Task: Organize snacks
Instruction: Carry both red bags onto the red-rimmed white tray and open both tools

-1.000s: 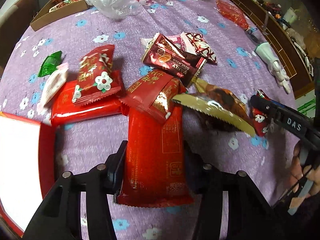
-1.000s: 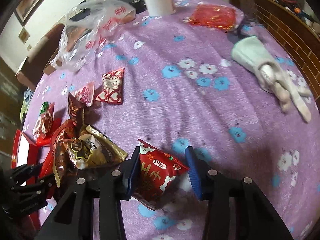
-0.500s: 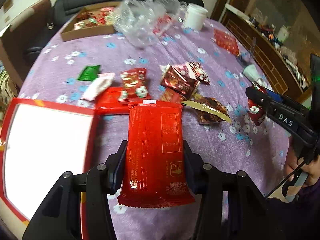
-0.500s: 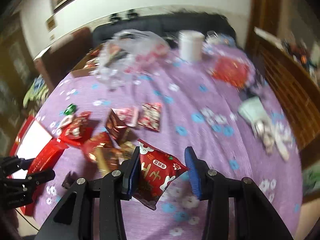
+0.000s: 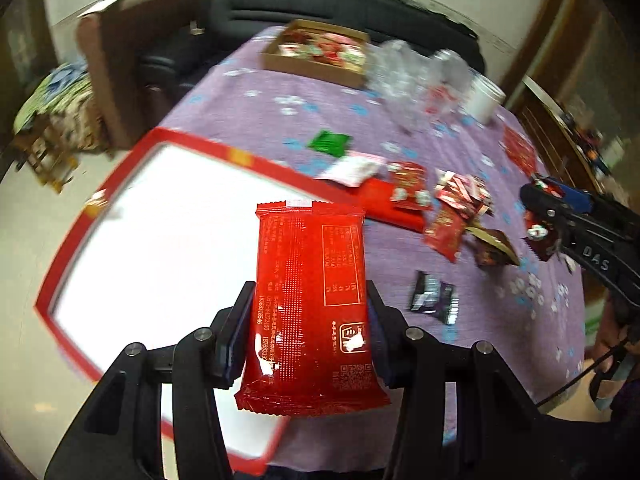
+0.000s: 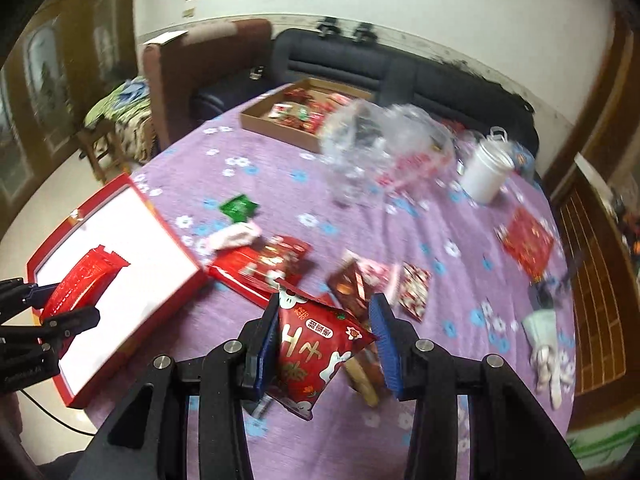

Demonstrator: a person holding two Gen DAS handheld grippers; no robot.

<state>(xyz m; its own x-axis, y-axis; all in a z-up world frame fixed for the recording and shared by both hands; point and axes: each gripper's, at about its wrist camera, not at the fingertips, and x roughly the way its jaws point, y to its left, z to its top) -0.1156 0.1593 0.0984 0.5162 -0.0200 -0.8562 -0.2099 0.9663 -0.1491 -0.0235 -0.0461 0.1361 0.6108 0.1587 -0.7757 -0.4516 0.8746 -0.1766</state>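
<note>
My left tongs (image 5: 308, 332) are clamped on the long red pack (image 5: 310, 300), both pads pressing its side edges so it hangs flat, printed back toward the camera. I hold it by the lower half so the free end can go into the box first. It hangs over the near right part of the red box (image 5: 72, 256), whose white floor is bare, and the box sits at the near left of the table (image 5: 248, 116), close to the edge where I can reach it.

My right tongs (image 6: 326, 344) grip the small red bag (image 6: 316, 344). The left pad presses its side; the right pad seems only to meet its pointed corner, so I judge this hold the weaker of the two. The bag is up off the cloth, above the near middle of the table, right of the box. My guess is that both snacks are bound for the box, the long pack first, since it is already over it.

Just beyond lies the loose pile (image 6: 280, 264) of red wrappers, unsorted, with a green packet (image 6: 239, 207) and a pale one farther left. Farther still sit a crumpled clear bag (image 6: 384, 156) and a white tub (image 6: 486, 172) to the right. At the far edge a cardboard tray (image 6: 280, 126) already holds other snacks.
</note>
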